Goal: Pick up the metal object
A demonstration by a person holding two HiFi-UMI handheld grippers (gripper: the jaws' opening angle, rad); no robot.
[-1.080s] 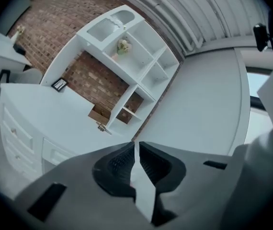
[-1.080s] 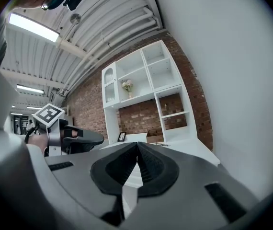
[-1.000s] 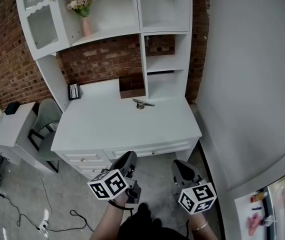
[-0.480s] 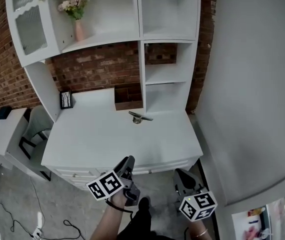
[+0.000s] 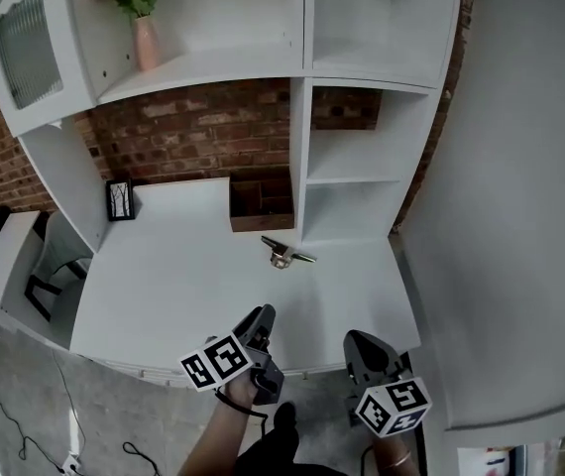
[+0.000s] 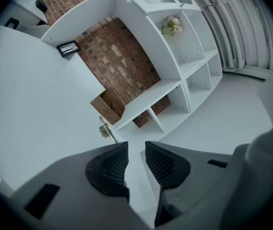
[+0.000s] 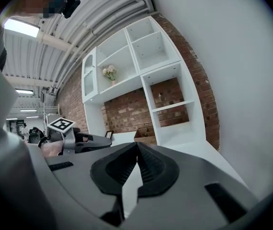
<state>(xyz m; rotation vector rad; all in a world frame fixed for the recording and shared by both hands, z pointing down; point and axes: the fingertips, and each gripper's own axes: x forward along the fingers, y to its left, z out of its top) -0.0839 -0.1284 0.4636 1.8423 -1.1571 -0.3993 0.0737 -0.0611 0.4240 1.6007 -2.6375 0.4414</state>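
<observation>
The metal object (image 5: 284, 256), a small shiny piece with a thin bar, lies on the white desk (image 5: 173, 286) near the back, in front of the shelf upright. It also shows in the left gripper view as the metal object (image 6: 106, 130), ahead of the jaws and a little left. My left gripper (image 5: 265, 314) hovers over the desk's front edge, well short of it. Its jaws are opening, and the left gripper (image 6: 136, 145) has only a narrow gap with nothing in it. My right gripper (image 5: 354, 340) is at the front right, and in its own view the right gripper (image 7: 137, 144) is shut and empty.
A brown open box (image 5: 260, 201) stands at the back of the desk, just behind the metal object. A small picture frame (image 5: 118, 198) is at the back left. White shelves (image 5: 362, 157) rise behind, with a flower vase (image 5: 145, 43). A grey wall (image 5: 520, 216) bounds the right.
The desk has come nearer and fills more of the head view. Both grippers have moved forward, the left one now over the desk's front edge.
</observation>
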